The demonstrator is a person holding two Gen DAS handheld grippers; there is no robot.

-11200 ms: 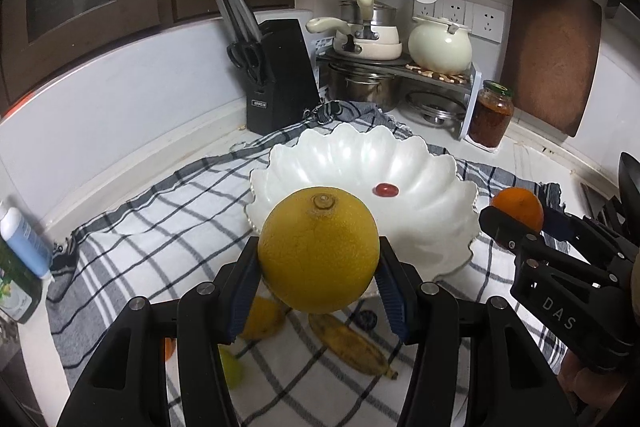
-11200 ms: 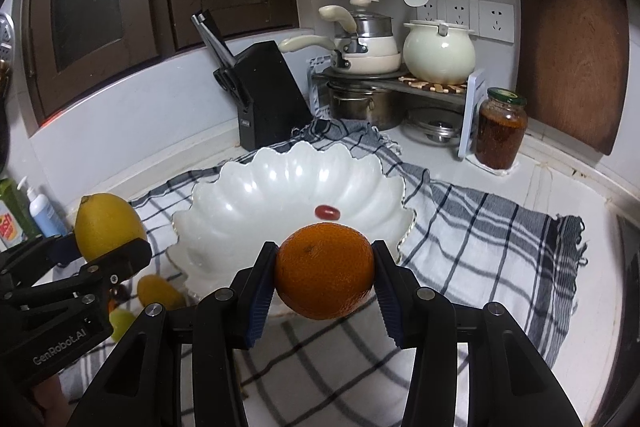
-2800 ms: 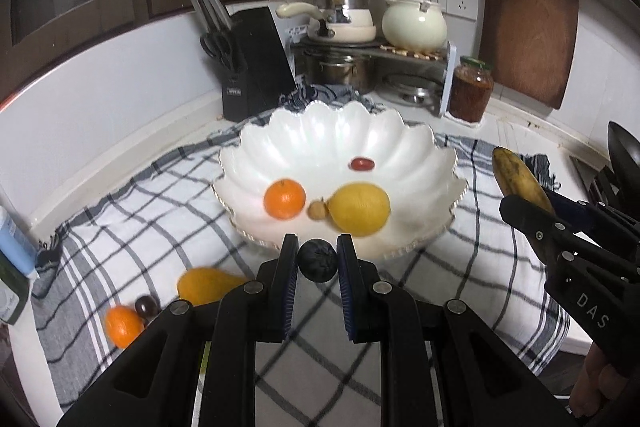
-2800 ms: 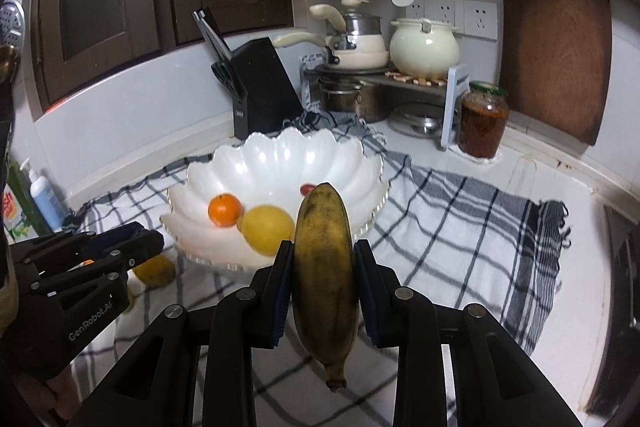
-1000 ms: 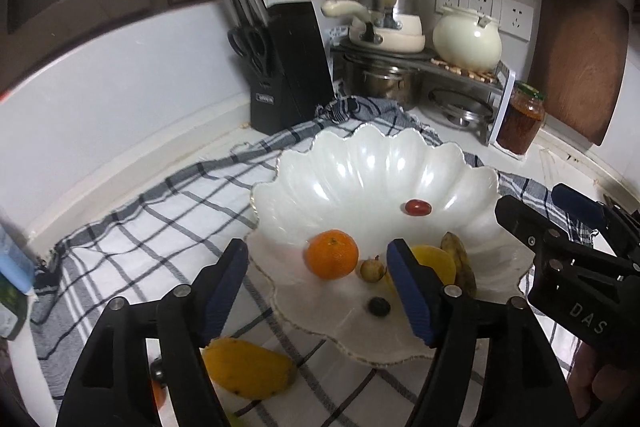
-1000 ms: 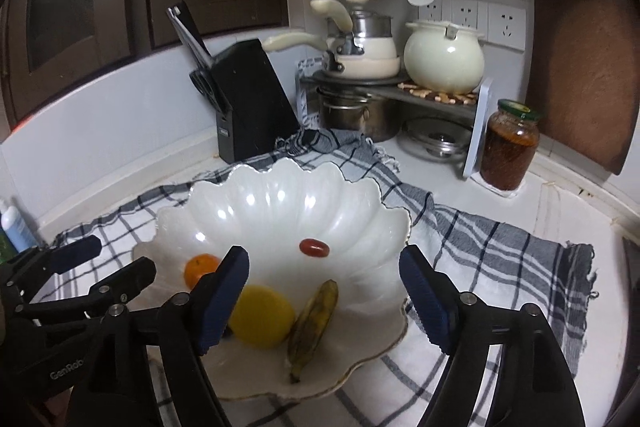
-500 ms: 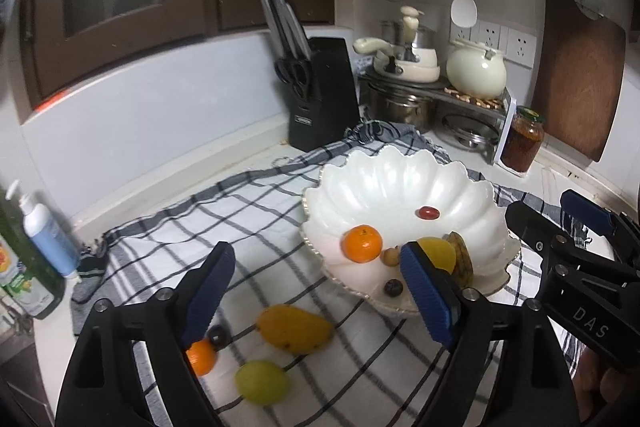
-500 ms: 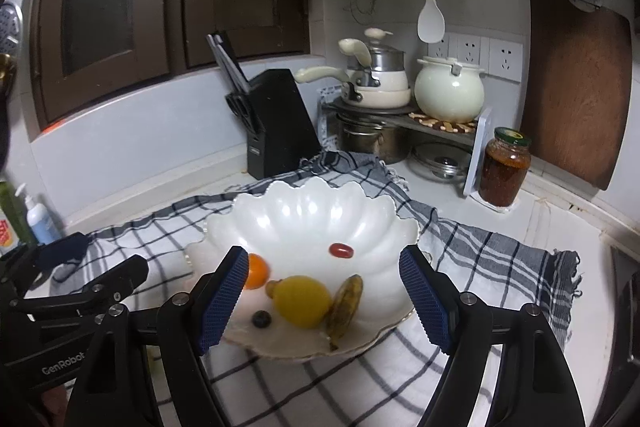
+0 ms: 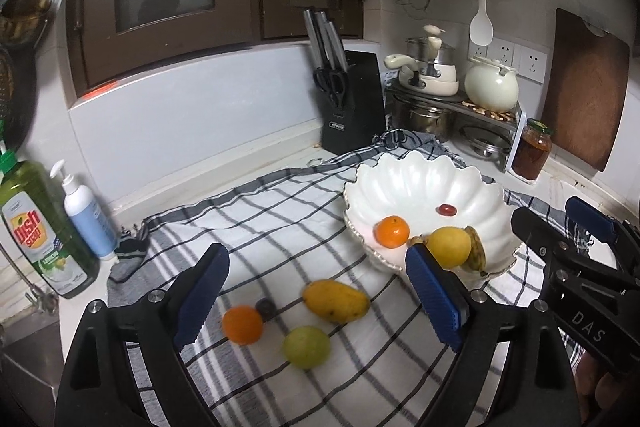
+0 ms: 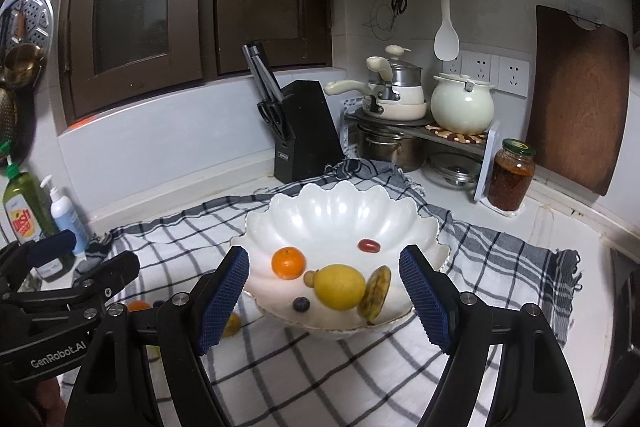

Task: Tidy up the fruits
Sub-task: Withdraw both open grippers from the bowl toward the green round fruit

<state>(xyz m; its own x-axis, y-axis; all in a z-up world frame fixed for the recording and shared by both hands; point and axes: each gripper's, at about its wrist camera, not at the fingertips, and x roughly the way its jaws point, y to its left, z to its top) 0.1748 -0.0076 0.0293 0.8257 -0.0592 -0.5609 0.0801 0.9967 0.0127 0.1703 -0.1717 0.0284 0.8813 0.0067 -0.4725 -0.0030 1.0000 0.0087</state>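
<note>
A white scalloped bowl (image 9: 412, 179) (image 10: 336, 211) on a checked cloth holds an orange (image 10: 287, 262), a lemon (image 10: 340, 286), a banana (image 10: 375, 293), a red grape (image 10: 368, 245) and a dark berry (image 10: 301, 303). On the cloth in the left wrist view lie a mango (image 9: 335, 300), an orange (image 9: 242, 324), a green fruit (image 9: 307, 347) and a dark plum (image 9: 265, 307). My left gripper (image 9: 318, 301) is open and empty above these loose fruits. My right gripper (image 10: 325, 301) is open and empty, in front of the bowl.
A black knife block (image 9: 352, 103) stands behind the bowl. A pot rack with a cream kettle (image 10: 462, 105) and a red jar (image 10: 511, 175) are at the back right. Dish soap (image 9: 38, 223) and a pump bottle (image 9: 82, 207) stand at the left by the sink.
Both grippers have pulled back from the bowl and higher. The left one has swung left, so the loose fruits on the cloth now lie between its fingers.
</note>
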